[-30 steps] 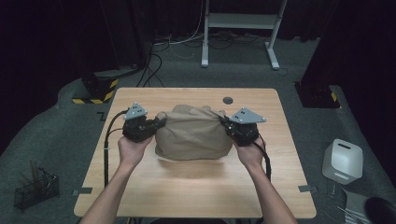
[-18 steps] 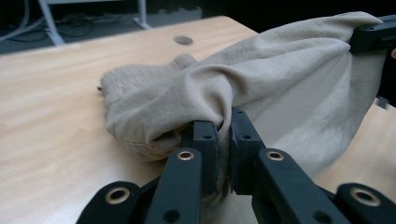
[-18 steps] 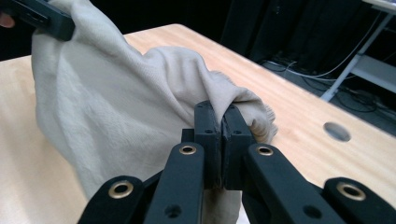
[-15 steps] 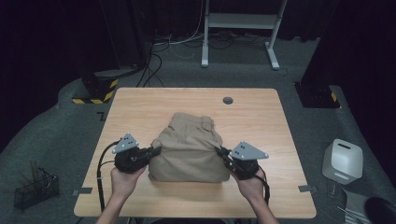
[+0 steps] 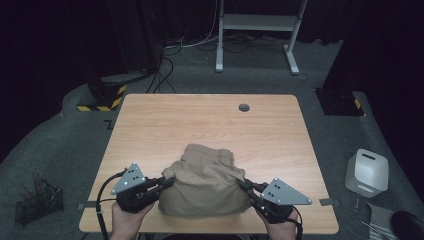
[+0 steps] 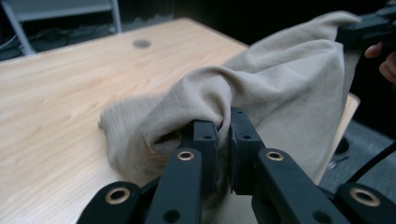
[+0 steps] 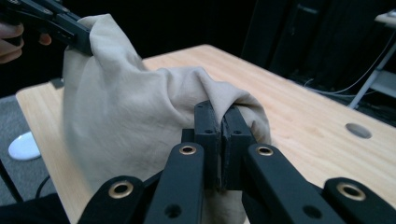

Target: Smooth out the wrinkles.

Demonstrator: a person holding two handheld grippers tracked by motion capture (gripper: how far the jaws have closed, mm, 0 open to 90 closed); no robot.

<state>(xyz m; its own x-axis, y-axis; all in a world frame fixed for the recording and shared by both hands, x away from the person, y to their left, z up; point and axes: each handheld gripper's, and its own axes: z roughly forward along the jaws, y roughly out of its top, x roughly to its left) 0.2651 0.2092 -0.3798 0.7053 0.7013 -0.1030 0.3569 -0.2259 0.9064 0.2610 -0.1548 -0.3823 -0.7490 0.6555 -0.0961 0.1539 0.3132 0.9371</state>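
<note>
A beige cloth garment (image 5: 206,182) lies bunched near the front edge of the wooden table (image 5: 200,120). My left gripper (image 5: 167,181) is shut on its left corner, and my right gripper (image 5: 242,186) is shut on its right corner. In the left gripper view the jaws pinch a fold of the cloth (image 6: 261,93), with the other gripper (image 6: 369,25) far off at the top right. The right gripper view has its jaws clamped on the cloth (image 7: 126,116), and the left gripper (image 7: 51,21) is at the top left. The cloth hangs stretched between the two grips.
A round grommet hole (image 5: 243,107) sits near the table's far edge. A white box (image 5: 367,172) stands on the floor to the right and a wire basket (image 5: 37,202) on the floor to the left. A white metal frame (image 5: 260,22) stands behind the table.
Both grippers have drawn the cloth from the middle of the table toward the front edge. Each keeps its hold on its corner.
</note>
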